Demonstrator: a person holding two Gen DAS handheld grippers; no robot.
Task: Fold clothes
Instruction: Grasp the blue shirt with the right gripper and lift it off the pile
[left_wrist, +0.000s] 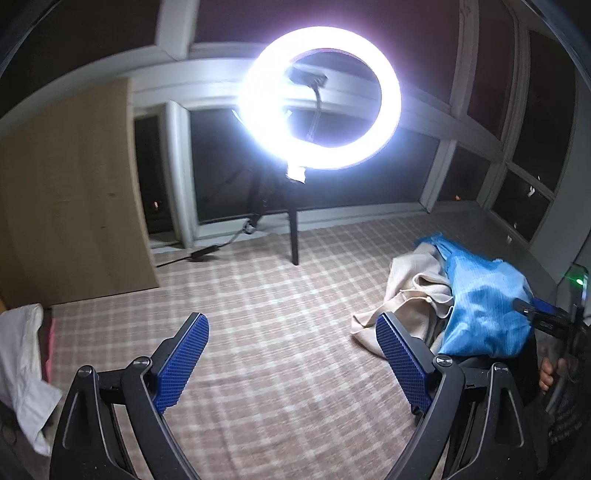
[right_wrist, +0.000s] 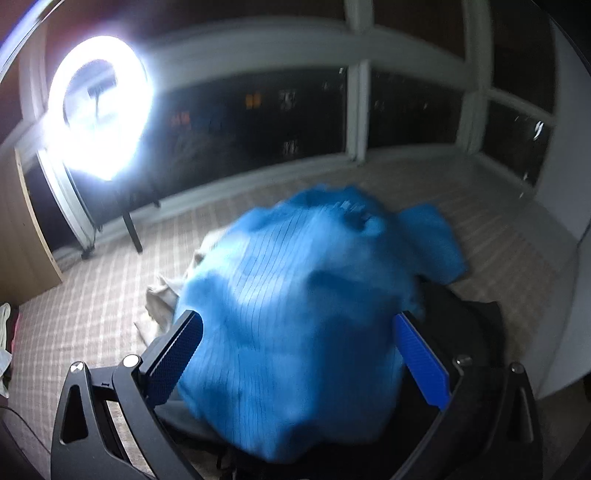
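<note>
Left wrist view: at 9 o'clock a limp white cloth (left_wrist: 20, 373) droops at the edge of the checked pink-and-cream bedsheet (left_wrist: 266, 295), a flat woven surface. The left gripper (left_wrist: 291, 365) hovers over the bare sheet, its blue, finely dimpled fingers (left_wrist: 183, 363) spread wide and empty. At 12 o'clock a glaring ring light (left_wrist: 319, 98) stands on a black tripod. At 3 o'clock lies the clothes heap: a crumpled beige garment (left_wrist: 406, 295) just beside and partly under a ribbed blue garment (left_wrist: 484, 302), where the right gripper's tip (left_wrist: 535, 314) touches the blue fabric.

Right wrist view, blurred: the right gripper (right_wrist: 299, 358) has its fingers (right_wrist: 175, 354) released, wide apart on either side of the bulging blue knit. A black fabric (right_wrist: 465, 325) lies under it at 4 o'clock.
</note>
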